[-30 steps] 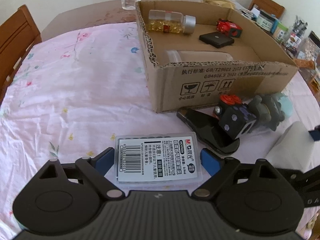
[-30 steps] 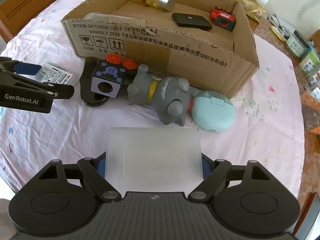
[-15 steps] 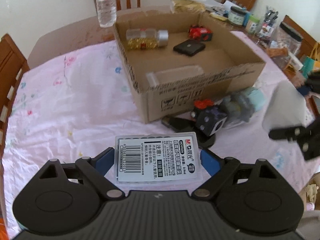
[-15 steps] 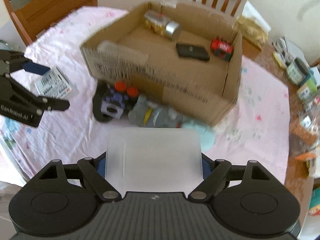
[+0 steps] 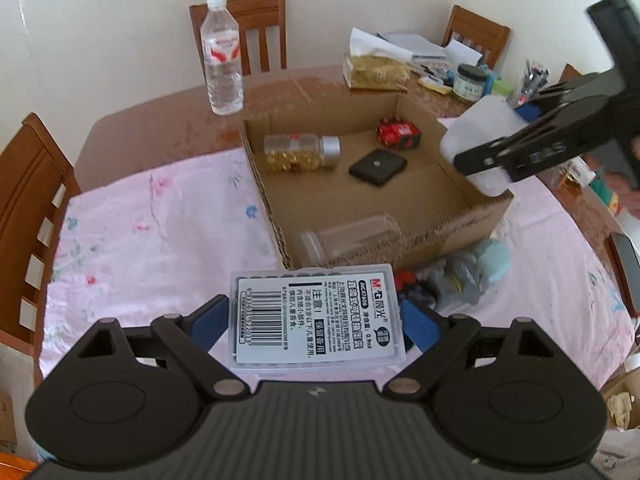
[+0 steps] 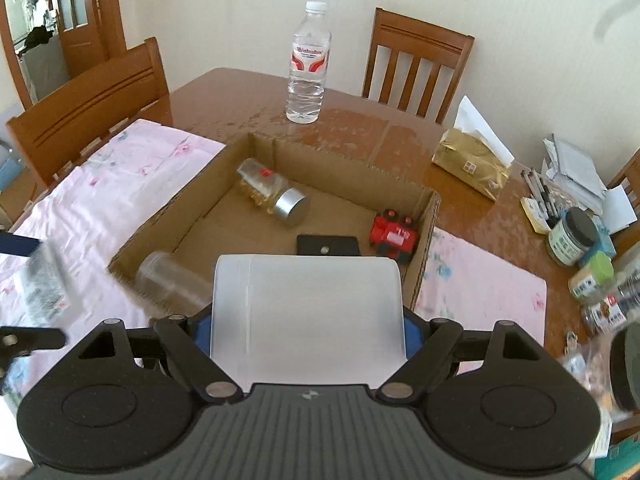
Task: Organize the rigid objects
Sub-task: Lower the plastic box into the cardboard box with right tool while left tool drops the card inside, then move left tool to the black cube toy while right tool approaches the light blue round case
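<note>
My left gripper [image 5: 316,316] is shut on a clear plastic case with a barcode label [image 5: 316,318], held high above the near side of the cardboard box [image 5: 264,200]. My right gripper [image 6: 306,320] is shut on a frosted white plastic box [image 6: 306,316], held above the box's near right corner; it also shows in the left wrist view [image 5: 482,148]. Inside the cardboard box [image 6: 424,256] lie a bottle of yellow capsules [image 5: 302,152], a black flat square [image 5: 378,167], a red toy [image 5: 399,133] and a clear jar [image 5: 352,236].
A grey plush toy [image 5: 464,276] and a light blue case [image 5: 496,260] lie on the pink cloth [image 5: 160,216] in front of the box. A water bottle [image 6: 309,64] stands behind it. Jars, pens and papers [image 6: 576,224] crowd the right side. Wooden chairs [image 6: 416,64] surround the table.
Both grippers have risen high above the table with their loads. The right gripper has moved forward over the cardboard box's near right corner.
</note>
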Motion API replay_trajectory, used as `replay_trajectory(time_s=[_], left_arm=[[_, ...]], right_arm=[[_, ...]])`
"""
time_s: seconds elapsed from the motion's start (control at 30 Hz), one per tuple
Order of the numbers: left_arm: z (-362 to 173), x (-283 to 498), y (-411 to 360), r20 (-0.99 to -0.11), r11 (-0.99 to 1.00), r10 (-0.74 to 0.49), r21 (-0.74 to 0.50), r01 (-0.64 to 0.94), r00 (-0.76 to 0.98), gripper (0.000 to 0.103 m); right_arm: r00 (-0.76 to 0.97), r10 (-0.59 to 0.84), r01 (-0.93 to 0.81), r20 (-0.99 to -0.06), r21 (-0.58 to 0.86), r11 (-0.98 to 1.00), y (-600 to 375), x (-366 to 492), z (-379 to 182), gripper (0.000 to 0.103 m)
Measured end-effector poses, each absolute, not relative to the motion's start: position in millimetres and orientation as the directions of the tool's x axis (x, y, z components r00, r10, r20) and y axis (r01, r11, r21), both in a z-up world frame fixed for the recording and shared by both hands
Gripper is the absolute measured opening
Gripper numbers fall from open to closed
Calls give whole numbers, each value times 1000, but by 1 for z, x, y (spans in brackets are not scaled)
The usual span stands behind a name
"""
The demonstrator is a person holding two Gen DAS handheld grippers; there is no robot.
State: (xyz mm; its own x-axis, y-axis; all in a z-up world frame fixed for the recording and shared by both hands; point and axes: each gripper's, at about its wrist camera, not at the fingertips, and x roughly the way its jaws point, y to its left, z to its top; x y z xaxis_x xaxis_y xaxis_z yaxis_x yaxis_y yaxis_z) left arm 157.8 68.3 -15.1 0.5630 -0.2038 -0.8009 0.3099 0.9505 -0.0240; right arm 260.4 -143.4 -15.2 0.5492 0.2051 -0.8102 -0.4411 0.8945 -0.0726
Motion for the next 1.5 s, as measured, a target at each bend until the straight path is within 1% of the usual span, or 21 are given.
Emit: replay_trajectory(time_s=[0.07, 0.1, 0.13, 0.2, 0.37, 0.67, 1.0, 1.13, 1.27, 1.5], left_arm=[[-11, 161, 68, -793, 953, -196, -16, 302, 577, 91], [-9, 163, 68, -789, 955, -194, -16, 297, 582, 91], [-7, 165, 68, -786, 956, -193, -15, 294, 588, 91], [-4, 169, 67, -779, 956, -189, -8, 292, 598, 91], [0, 185, 63, -768, 952, -196, -1, 305, 610, 91], [-1, 235, 42, -755, 935, -228, 7, 356, 615, 91], [-19, 289, 18, -764, 921, -251, 1, 390, 595, 92], [-16, 293, 16, -742, 926, -242, 15, 377, 625, 99], [-12, 286, 21, -731, 931, -252, -3, 366, 635, 99], [-9, 262, 35, -725, 944, -225, 5, 331, 651, 100]], right_arm=[[562, 194, -424, -804, -79, 902, -144, 268, -21, 91], [552, 189, -423, -812, -77, 903, -144, 271, -25, 98], [550, 190, -420, -813, -72, 905, -144, 271, -26, 102], [544, 196, -413, -816, -57, 909, -145, 267, -26, 103], [551, 203, -367, -809, -17, 930, -153, 248, -23, 103], [580, 165, -207, -798, 51, 977, -176, 210, -20, 103], [590, 85, -100, -803, 32, 994, -198, 190, -20, 103], [586, 64, -64, -808, 33, 997, -206, 184, -22, 103], [583, 56, -45, -811, 37, 998, -210, 182, -25, 103], [578, 58, -49, -814, 37, 998, -208, 182, -29, 103]])
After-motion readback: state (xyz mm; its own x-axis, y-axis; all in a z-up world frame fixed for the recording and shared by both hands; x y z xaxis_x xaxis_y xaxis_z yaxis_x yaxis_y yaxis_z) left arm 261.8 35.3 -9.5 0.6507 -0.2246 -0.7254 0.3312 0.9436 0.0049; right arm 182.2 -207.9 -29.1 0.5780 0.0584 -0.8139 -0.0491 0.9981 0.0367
